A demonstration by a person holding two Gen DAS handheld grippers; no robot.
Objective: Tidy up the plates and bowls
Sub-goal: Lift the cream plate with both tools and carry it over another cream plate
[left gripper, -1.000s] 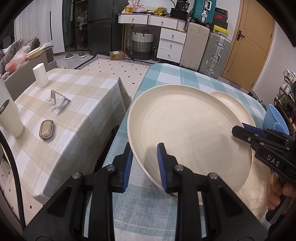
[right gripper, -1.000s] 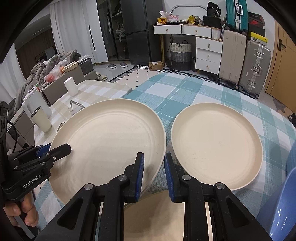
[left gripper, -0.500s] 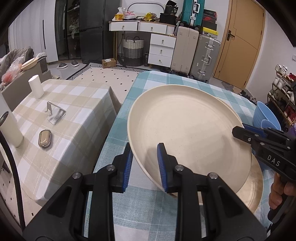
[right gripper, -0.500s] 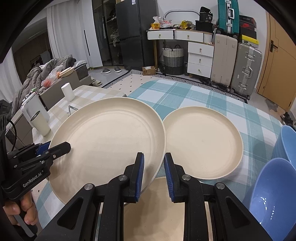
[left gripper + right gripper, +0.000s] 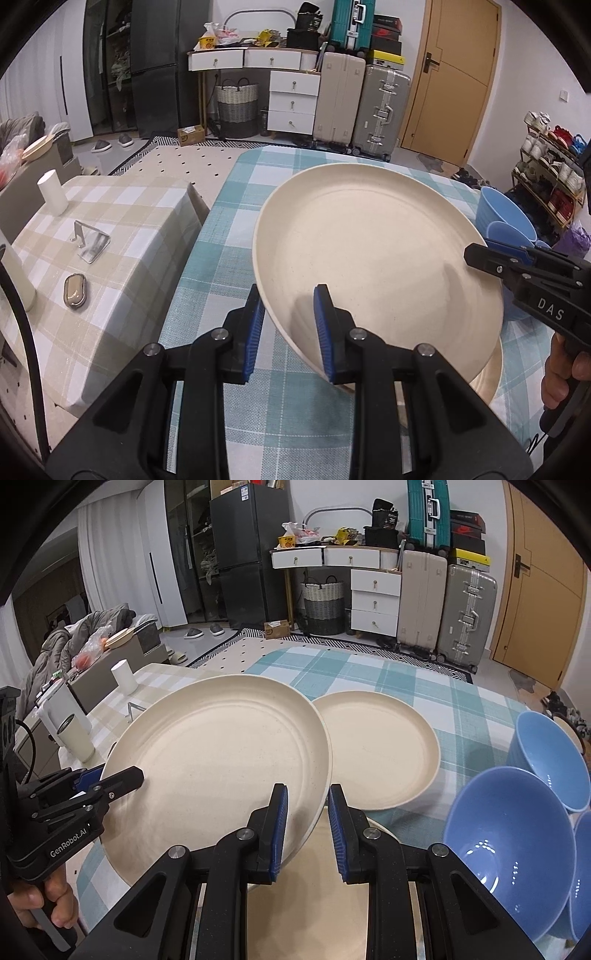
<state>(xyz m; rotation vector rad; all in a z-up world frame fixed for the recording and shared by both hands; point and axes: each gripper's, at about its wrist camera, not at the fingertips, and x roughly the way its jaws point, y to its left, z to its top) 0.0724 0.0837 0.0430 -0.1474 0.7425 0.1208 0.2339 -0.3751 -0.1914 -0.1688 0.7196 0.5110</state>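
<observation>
left wrist view shows the stiff, light-looking cream plate [image 5: 376,258] tilted above the counter [image 5: 221,236], each hand-held gripper, left [image 5: 288,325] and right [image 5: 304,825], clamped narrowly on opposite rims, the sensible hold.

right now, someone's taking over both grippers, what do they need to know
Left gripper: shut on the near-left rim of the large cream plate.
Right gripper: shut on the same plate's opposite rim. The plate is held between the two, tilted, off the teal checked table.
Another cream plate lies under it; a third cream plate sits flat beyond to the right.
Blue bowls cluster at the right edge.
Done: plate lifted. Left: set it on a stack, gather the other plates, nest the bowls.
</observation>
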